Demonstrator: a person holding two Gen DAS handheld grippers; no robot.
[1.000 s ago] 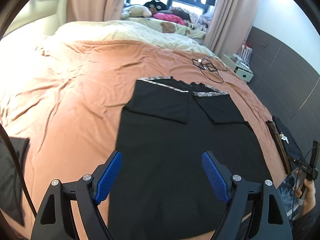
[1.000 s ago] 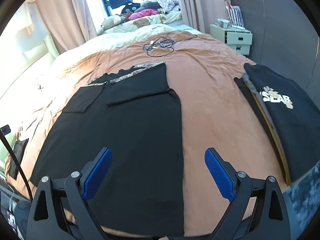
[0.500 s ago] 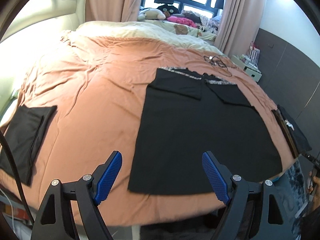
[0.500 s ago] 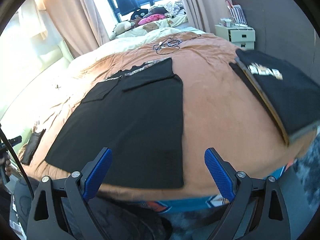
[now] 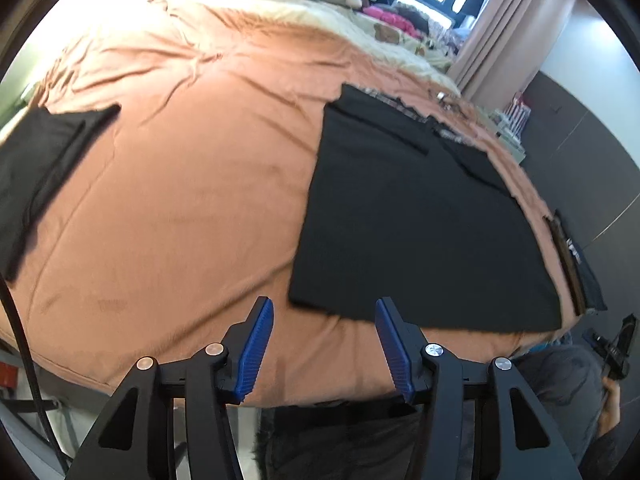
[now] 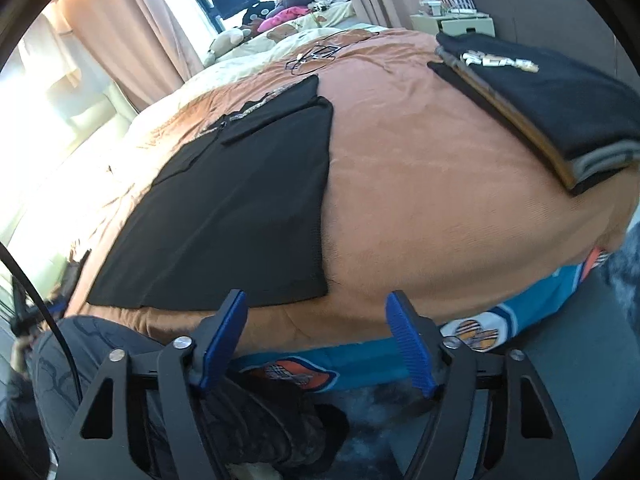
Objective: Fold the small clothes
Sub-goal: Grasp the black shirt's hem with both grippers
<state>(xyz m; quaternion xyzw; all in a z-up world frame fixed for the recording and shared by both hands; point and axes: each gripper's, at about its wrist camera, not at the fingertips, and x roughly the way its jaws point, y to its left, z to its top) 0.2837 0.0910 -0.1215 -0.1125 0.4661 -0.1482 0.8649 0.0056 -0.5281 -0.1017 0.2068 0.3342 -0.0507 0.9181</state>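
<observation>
A black garment (image 5: 416, 216) lies flat on the orange bedspread (image 5: 192, 184), sleeves folded in near its far end. It also shows in the right wrist view (image 6: 240, 216). My left gripper (image 5: 324, 312) is open and empty, just short of the garment's near left corner. My right gripper (image 6: 316, 308) is open and empty, just short of the garment's near right corner. Both hover by the bed's near edge.
A folded dark cloth (image 5: 40, 160) lies at the bed's left edge. A stack of folded clothes (image 6: 532, 92) sits at the right edge. A cable (image 6: 316, 54) lies at the far end. The person's legs (image 6: 100, 360) stand at the bed's foot.
Both grippers have pulled back from over the garment to the bed's near edge. Their jaws have narrowed a little but stay open. The garment has not moved.
</observation>
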